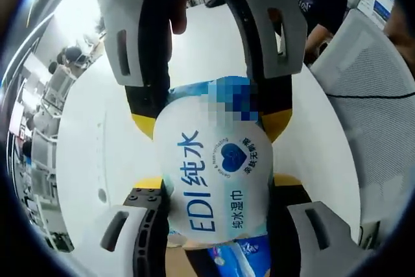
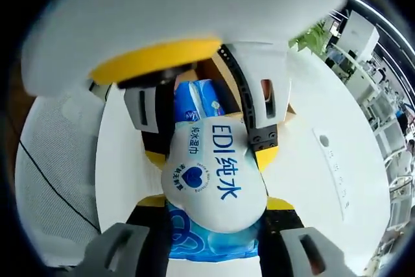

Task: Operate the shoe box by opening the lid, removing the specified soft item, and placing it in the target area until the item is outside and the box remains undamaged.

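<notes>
In the left gripper view, the left claw (image 1: 217, 189) is pinching the near end of the wet wipes pack (image 1: 214, 173), and the right claw is coming from the far side and is pinching the other end. The pack is hanging between both claws over the white tabletop (image 1: 84, 154), so it is already outside; a mesh chair (image 1: 376, 76) is standing to the right. In the right gripper view, the right claw (image 2: 214, 215) is gripping the same pack (image 2: 214, 173), and brown cardboard, probably the shoe box (image 2: 224, 69), is showing behind the opposite claw. I judge that the pack may slip or stretch if the two claws are pulling apart, because the film is smooth and glossy. The pack is soft and pillow-shaped, white with blue print, and is bulging under the pressure.
</notes>
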Tool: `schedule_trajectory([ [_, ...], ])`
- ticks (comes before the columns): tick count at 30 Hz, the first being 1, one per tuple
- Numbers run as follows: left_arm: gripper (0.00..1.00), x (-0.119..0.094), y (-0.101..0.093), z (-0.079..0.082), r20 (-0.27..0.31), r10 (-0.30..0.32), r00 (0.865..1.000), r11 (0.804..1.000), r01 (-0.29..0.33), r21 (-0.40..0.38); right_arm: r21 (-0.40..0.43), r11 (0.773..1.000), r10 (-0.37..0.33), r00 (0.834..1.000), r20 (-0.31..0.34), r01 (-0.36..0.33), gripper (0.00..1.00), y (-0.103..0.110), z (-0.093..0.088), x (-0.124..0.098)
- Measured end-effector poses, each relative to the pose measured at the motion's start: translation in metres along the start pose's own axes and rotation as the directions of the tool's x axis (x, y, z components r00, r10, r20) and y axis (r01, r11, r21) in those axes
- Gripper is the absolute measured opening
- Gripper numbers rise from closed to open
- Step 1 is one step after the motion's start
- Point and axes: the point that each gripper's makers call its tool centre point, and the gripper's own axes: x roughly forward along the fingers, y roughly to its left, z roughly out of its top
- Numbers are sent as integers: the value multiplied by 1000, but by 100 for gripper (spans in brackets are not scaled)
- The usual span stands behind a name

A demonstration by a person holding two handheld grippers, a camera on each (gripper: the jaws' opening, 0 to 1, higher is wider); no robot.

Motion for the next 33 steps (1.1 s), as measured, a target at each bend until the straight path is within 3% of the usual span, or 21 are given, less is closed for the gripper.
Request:
schedule_trajectory([
  [14,60,17,13,-12,-9,-3,1000,999,3,-48,-28,999,45,999,4,-44,50,-27,-8,25],
  [33,60,40,27,-32,-43,-9,999,995,4,-103,-58,994,98,995,29,-97,51,-40,-15,49],
])
